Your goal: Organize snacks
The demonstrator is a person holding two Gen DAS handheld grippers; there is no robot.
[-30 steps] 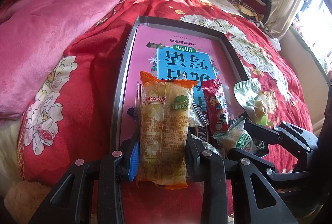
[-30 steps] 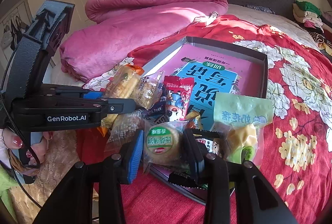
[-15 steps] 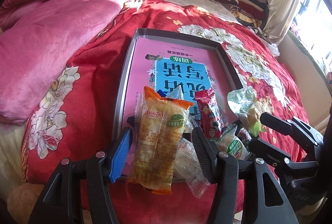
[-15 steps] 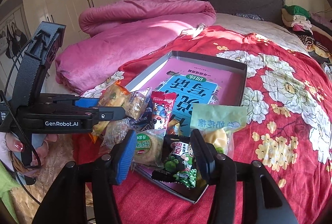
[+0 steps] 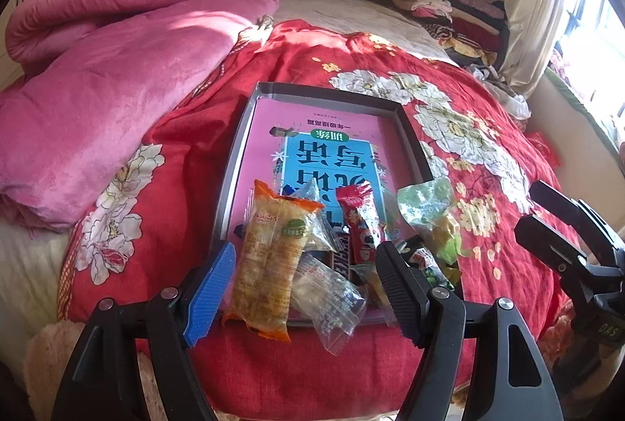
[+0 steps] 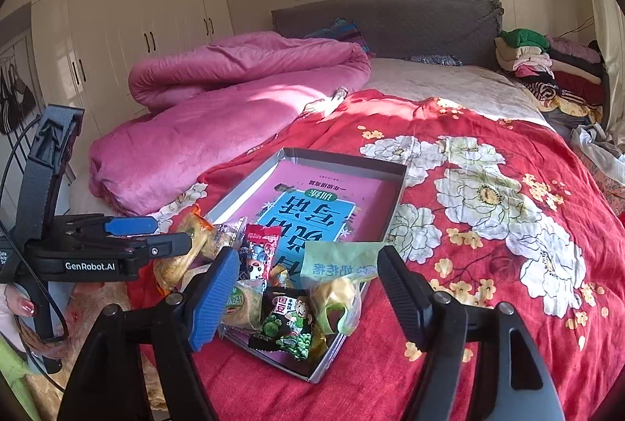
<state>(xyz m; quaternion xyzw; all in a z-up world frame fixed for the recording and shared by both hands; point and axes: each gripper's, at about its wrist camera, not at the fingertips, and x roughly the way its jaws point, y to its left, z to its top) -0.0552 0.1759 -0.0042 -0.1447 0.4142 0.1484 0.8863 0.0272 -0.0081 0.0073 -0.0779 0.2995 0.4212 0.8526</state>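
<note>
L gripper (image 5: 302,286) fills the bottom of the left wrist view, jaws spread and opening w/ nothing pinched. The orange-yellow snack pack (image 5: 273,261) and a clear wrapper (image 5: 330,298) lie in the gap between the blue pad and the black pad, touching neither, both hanging over the near rim of the grey tray (image 5: 234,163). R gripper (image 6: 306,298) sits at the bottom of the right wrist view, jaws also spread and opening, gripping nothing. Between its pads, lower centre, lie a round cake in a green-label wrapper (image 6: 242,302), a dark pea snack bag (image 6: 291,319) and a pale green bag (image 6: 340,278), all clear of the pads.

The tray rests on the red floral bedspread (image 6: 488,210), centre of frame. Its near end holds the heap of snacks, incl. a red packet (image 5: 359,222) standing mid-pile and a dark choc bar (image 5: 343,259), only partly visible. Its far end is bare, showing a pink and blue printed sheet (image 5: 328,151) on the bottom.

Farther back, upper left, a pink quilt (image 5: 117,77) is bunched up. Upper right, folded clothes (image 6: 547,69) are stacked by the grey headboard (image 6: 390,22)
</note>
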